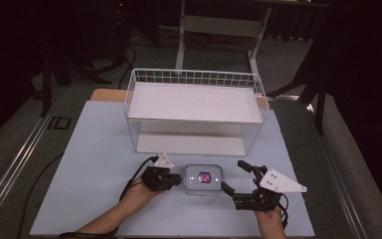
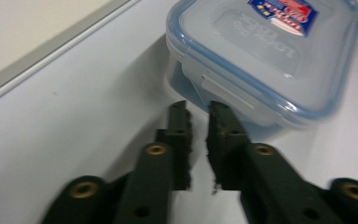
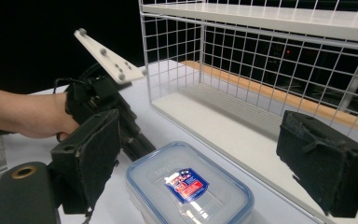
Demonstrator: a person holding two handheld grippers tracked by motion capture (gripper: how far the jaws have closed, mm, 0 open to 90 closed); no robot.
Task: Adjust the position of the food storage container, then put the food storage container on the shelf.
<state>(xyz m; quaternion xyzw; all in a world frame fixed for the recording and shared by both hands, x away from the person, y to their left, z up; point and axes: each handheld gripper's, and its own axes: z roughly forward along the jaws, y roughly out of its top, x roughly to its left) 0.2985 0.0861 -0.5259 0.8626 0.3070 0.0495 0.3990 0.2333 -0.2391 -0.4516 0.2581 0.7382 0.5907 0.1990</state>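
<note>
A clear plastic container (image 1: pixel 204 179) with a blue-rimmed lid and a red-and-blue label lies on the pale mat near the front edge. My left gripper (image 1: pixel 177 180) is at its left side, jaws shut with nothing between them. In the left gripper view the gripper (image 2: pixel 198 111) has its tips just short of the container (image 2: pixel 265 51), by a side latch. My right gripper (image 1: pixel 235 176) stands wide open at the container's right. In the right gripper view its pads (image 3: pixel 93 158) flank the container (image 3: pixel 189 186), and the left gripper (image 3: pixel 107 93) is seen beyond it.
A white wire rack (image 1: pixel 194 77) with a flat white top board stands just behind the container, its lower shelf open toward me (image 3: pixel 223 121). The pale mat (image 1: pixel 89 164) extends to both sides. Dark floor and stand legs surround the table.
</note>
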